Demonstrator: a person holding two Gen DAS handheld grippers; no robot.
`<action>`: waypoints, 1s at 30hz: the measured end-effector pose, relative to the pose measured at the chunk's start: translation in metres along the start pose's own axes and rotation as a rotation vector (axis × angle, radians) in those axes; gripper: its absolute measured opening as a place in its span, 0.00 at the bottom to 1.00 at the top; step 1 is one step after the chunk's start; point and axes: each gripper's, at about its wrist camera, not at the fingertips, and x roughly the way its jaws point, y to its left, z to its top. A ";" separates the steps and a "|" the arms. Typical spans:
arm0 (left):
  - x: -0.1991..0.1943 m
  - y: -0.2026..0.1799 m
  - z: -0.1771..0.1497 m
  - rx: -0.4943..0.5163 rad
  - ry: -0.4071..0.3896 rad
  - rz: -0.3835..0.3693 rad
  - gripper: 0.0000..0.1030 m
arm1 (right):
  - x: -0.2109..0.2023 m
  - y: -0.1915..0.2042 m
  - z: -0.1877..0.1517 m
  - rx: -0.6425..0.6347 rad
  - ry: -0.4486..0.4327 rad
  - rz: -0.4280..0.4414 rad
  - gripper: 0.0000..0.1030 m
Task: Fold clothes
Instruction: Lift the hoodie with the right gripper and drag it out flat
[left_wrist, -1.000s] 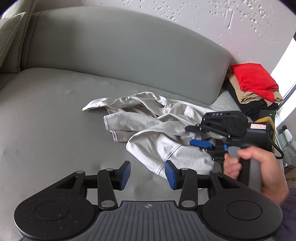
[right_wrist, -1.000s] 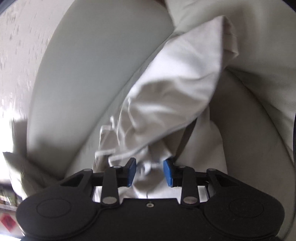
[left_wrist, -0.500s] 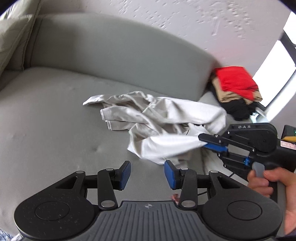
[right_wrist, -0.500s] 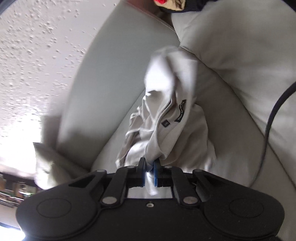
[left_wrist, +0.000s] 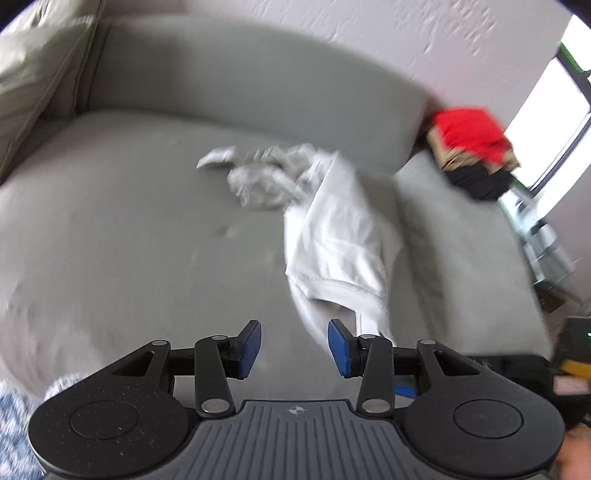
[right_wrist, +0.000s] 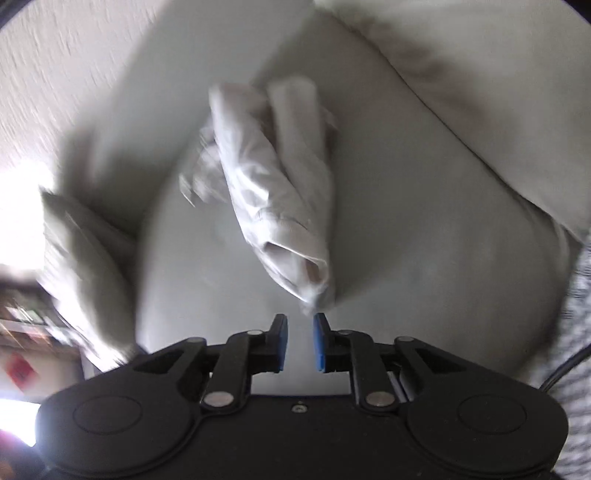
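The grey sofa (left_wrist: 129, 240) now carries the pale garment (left_wrist: 332, 236) stretched out toward me. My right tongs (right_wrist: 300, 341), pinching its edge a moment ago, have just opened, empty. My left tongs (left_wrist: 294, 349) stay spread, empty.

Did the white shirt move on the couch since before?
Yes. The white shirt got dragged toward the couch's front edge, away from the backrest; the right gripper has just opened, letting go.

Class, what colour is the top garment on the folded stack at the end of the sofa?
Red; it shows only in the left wrist view.
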 end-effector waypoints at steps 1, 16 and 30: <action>0.007 0.000 0.000 -0.002 0.017 0.012 0.37 | -0.005 0.003 0.000 -0.042 -0.016 -0.015 0.24; 0.068 0.005 0.035 -0.009 -0.005 0.098 0.22 | 0.089 0.087 0.067 -0.410 0.024 -0.066 0.28; 0.077 0.023 0.026 -0.071 0.015 0.103 0.23 | 0.148 0.105 0.072 -0.587 0.060 -0.281 0.09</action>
